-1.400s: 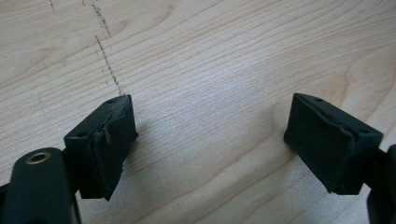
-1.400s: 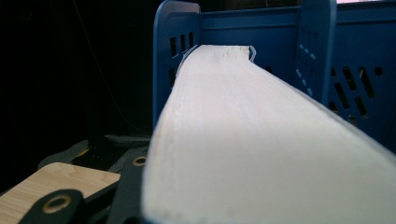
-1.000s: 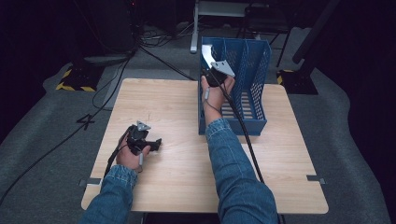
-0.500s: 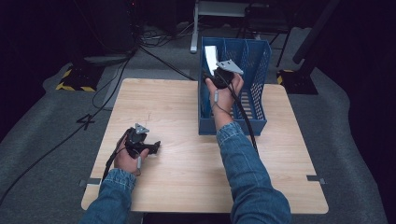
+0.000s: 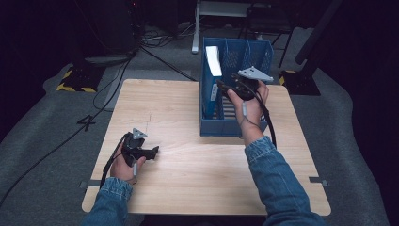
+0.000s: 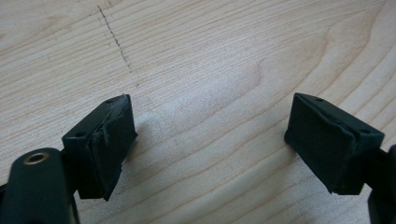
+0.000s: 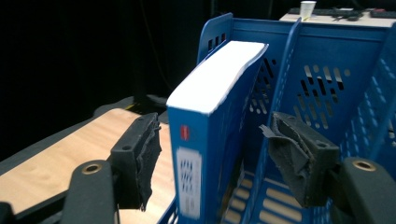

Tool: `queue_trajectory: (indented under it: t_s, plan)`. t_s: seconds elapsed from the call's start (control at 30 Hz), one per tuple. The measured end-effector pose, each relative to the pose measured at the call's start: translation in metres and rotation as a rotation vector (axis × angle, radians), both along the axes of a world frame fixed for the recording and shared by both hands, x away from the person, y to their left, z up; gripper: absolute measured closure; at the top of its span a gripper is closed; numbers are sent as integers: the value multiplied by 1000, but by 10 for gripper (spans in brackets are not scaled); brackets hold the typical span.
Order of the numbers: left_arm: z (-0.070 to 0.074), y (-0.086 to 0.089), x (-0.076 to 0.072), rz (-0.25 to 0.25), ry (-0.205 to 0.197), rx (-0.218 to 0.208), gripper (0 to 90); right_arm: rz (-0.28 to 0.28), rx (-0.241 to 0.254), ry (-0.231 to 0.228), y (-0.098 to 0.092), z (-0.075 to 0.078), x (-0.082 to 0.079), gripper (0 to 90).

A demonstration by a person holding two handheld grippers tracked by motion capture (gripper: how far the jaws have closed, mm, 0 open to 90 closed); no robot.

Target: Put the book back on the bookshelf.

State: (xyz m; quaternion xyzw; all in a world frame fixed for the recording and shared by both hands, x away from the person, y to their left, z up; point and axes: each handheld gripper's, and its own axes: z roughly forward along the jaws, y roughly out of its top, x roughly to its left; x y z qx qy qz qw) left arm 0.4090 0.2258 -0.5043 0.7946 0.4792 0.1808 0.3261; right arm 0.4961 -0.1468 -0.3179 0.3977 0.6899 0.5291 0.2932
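The right gripper (image 7: 212, 161) has just been opening and stands spread around the blue book (image 7: 212, 116), which stands in the blue rack (image 5: 263, 61) at 12 o'clock; the left gripper (image 6: 210, 144) is spread over the tabletop (image 5: 188, 169).

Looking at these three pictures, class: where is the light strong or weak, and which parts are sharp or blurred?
High view: wooden table evenly lit, floor and background nearly black. Left gripper view: bright, the wood grain crisp, a soft pale sheen between the jaws. Right gripper view: the blue book shows slight blur on its spine label, the blue file rack is well lit, the left background black.
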Motion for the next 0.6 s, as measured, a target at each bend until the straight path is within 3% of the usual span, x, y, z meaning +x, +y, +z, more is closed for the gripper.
queue_trajectory:
  t_s: [0.03, 0.07, 0.13, 0.2, 0.6]
  plan:
    - [0, 0, 0, 0, 0, 0, 160, 0, 0, 0, 0, 0, 0, 352]
    - [0, 0, 0, 0, 0, 0, 159, 17, 1, 10, -13, 4, -12, 351]
    - [0, 0, 0, -2, 0, 1, 157, 29, 6, 15, -23, 6, -21, 350]
    - [0, 0, 1, 0, -2, 0, 156, 31, 3, 19, -26, 7, -24, 350]
    - [0, -1, 3, 8, 0, 0, 142, 68, -83, 92, -79, -1, -65, 354]
